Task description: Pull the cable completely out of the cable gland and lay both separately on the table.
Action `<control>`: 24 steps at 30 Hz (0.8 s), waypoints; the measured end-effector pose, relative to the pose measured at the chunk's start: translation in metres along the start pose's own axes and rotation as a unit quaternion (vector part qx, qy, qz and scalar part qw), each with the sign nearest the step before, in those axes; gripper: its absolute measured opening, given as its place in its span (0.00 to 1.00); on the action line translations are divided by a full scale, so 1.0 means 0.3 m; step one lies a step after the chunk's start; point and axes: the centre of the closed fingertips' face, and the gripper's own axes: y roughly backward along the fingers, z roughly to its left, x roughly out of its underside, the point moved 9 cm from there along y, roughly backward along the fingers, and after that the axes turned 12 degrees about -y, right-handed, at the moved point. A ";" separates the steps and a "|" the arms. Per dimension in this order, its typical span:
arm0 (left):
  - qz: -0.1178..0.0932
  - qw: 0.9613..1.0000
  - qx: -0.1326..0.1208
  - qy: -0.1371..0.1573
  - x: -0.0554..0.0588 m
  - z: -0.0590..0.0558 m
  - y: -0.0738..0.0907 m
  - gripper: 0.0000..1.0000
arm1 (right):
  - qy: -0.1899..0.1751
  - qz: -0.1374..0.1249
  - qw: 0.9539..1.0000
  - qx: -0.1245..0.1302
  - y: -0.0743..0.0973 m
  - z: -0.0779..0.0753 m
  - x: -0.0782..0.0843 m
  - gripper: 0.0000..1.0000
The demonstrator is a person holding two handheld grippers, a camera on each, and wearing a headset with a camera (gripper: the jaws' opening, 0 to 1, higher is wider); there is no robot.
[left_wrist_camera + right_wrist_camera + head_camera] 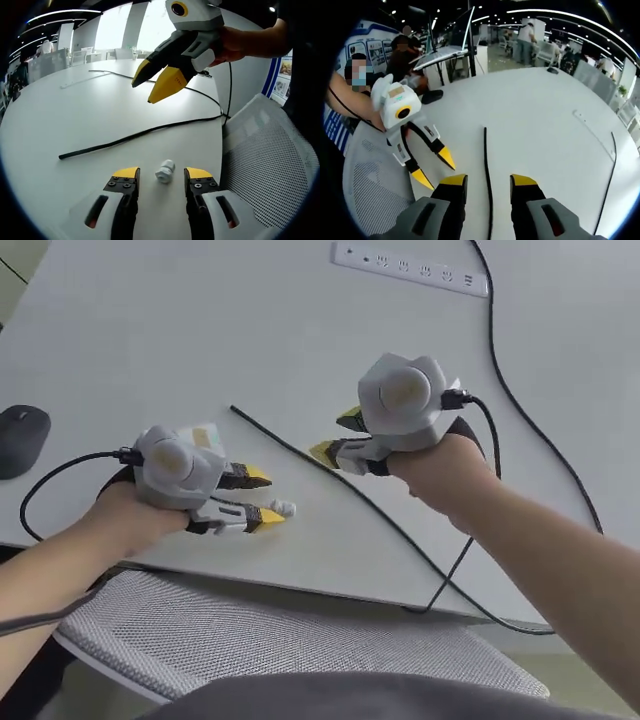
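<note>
Jaws of the left gripper [262, 496] and right gripper [335, 435] are standing spread, holding nothing. The white cable gland [165, 171] is lying between the left tips, with the black cable [140, 134] lying apart, just beyond. The gland is looking light, hard and roll-prone, best pinched across its body.

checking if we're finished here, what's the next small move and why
Probably just back the left gripper away: its jaws stand open around the cable gland, which lies on the table apart from the cable, so both already lie separately.
</note>
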 end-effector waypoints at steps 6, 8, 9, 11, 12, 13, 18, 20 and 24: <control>-0.023 1.000 -0.010 0.014 -0.043 -0.016 0.050 0.37 | -0.022 -0.032 0.999 -0.006 0.057 0.015 -0.012 0.33; -0.038 0.999 -0.020 0.028 -0.058 -0.015 0.069 0.38 | -0.031 -0.044 0.998 -0.012 0.076 0.020 -0.014 0.35; -0.050 0.997 -0.026 0.044 -0.066 -0.013 0.081 0.39 | -0.040 -0.051 0.998 -0.015 0.090 0.023 -0.014 0.36; -0.059 0.996 -0.031 0.054 -0.076 -0.011 0.105 0.41 | -0.049 -0.066 0.996 -0.017 0.116 0.027 -0.012 0.37; -0.062 0.996 -0.033 0.056 -0.081 -0.012 0.114 0.42 | -0.055 -0.072 0.996 -0.019 0.127 0.028 -0.011 0.39; -0.066 0.996 -0.035 0.054 -0.087 -0.015 0.126 0.42 | -0.064 -0.079 0.995 -0.020 0.143 0.029 -0.006 0.39; -0.080 0.994 -0.044 0.061 -0.110 -0.025 0.168 0.49 | -0.100 -0.108 0.989 -0.024 0.203 0.027 0.012 0.43; -0.089 0.992 -0.045 0.071 -0.124 -0.028 0.185 0.51 | -0.102 -0.115 0.988 -0.024 0.227 0.028 0.023 0.44; -0.103 0.991 -0.049 0.071 -0.150 -0.038 0.215 0.56 | -0.110 -0.128 0.985 -0.024 0.268 0.035 0.046 0.48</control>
